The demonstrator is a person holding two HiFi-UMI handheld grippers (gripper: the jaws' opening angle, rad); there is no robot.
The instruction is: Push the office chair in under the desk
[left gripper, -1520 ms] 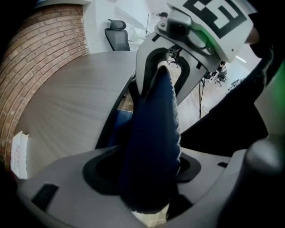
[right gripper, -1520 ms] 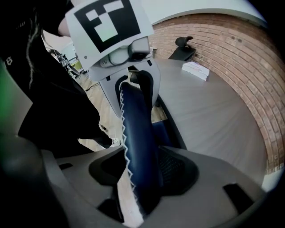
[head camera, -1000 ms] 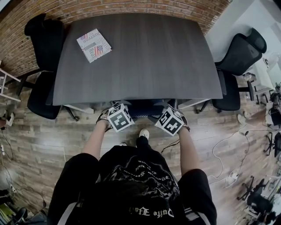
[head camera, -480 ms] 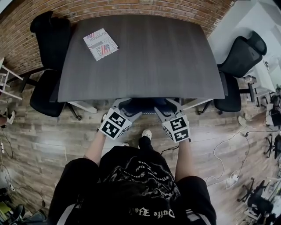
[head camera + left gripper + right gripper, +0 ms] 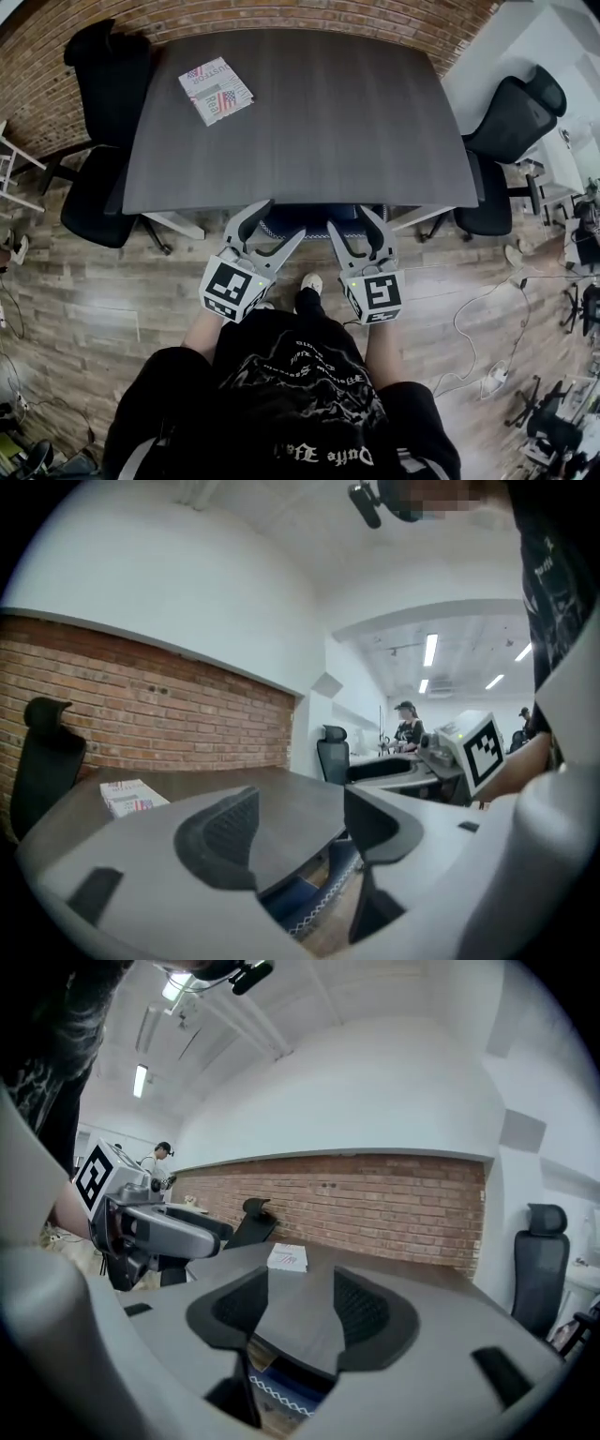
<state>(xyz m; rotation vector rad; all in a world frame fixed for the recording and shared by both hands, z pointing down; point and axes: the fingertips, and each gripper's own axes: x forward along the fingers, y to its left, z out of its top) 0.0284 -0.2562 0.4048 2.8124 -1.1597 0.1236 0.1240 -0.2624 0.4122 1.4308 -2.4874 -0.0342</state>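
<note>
Both grippers have come back toward the person since a second ago, when their marker cubes sat right at the table edge. The left gripper (image 5: 277,223) has its jaws spread wide with nothing between them. In its own view the gap shows only the table's near edge and a strip of blue beneath it. The right gripper (image 5: 353,221) is the same, jaws apart and holding nothing, with the same blue strip low in the gap.

That blue is the office chair (image 5: 309,223), tucked in under the table (image 5: 309,122). Only a sliver of it pokes out past the near edge between the two grippers; the rest is hidden by the tabletop. Whether either jaw tip touches it can't be made out from above.

A white shoe (image 5: 307,283) peeks out on the wooden floor (image 5: 94,281) just behind the grippers, and the person's dark shirt covers the lower frame.

On the far left part of the tabletop lies a booklet (image 5: 216,91) with a flag print. A black chair (image 5: 103,84) stands at the left end and another black chair (image 5: 511,112) at the right end. A brick wall (image 5: 281,19) runs along the far side.
</note>
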